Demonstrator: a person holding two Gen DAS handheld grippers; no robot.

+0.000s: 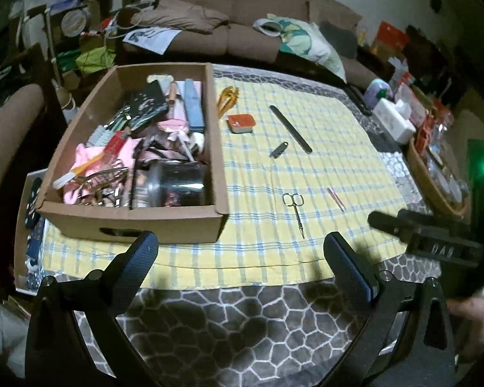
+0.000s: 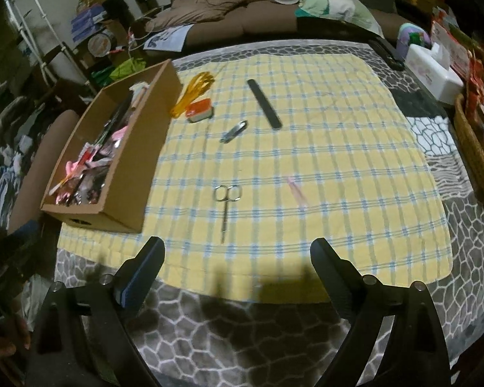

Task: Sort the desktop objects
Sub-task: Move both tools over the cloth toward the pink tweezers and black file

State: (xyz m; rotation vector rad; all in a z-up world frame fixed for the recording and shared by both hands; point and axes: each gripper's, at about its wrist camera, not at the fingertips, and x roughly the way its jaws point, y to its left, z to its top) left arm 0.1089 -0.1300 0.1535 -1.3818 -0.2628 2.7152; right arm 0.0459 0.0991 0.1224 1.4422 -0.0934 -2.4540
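Cardboard makes up the biggest thing here: the open box (image 2: pixel 126 148), ahead and to the left of the right gripper (image 2: pixel 238 258), already crowded with sorted items and stiff enough to take more dropped in from above. Both tools stand wide with nothing between the jaws; the left gripper (image 1: pixel 242 251) hovers over the near edge of the yellow checked cloth (image 2: pixel 306 161), just right of the box's near wall.

Still lying loose on the cloth, going down in size:

- The dark nail file (image 2: pixel 264 103), far ahead, is long, flat and probably slightly springy; pinching across its middle should keep it level.
- The orange hair clip (image 2: pixel 193 95), beside the box's far corner, looks like light, brittle plastic, so a gentle squeeze on its body seems wise.
- The orange-topped case (image 2: pixel 199 111), touching the clip, is rigid and blocky, easy to grip by its sides.
- The small scissors (image 2: pixel 225 206), nearest and just ahead of the right gripper, are thin, slick metal lying flat; the finger loops offer the most height to catch.
- The nail clipper (image 2: pixel 234 131) is compact metal, likely slippery.
- The pink tweezers (image 2: pixel 297 192), ahead and slightly right, are slimmest and may skid.
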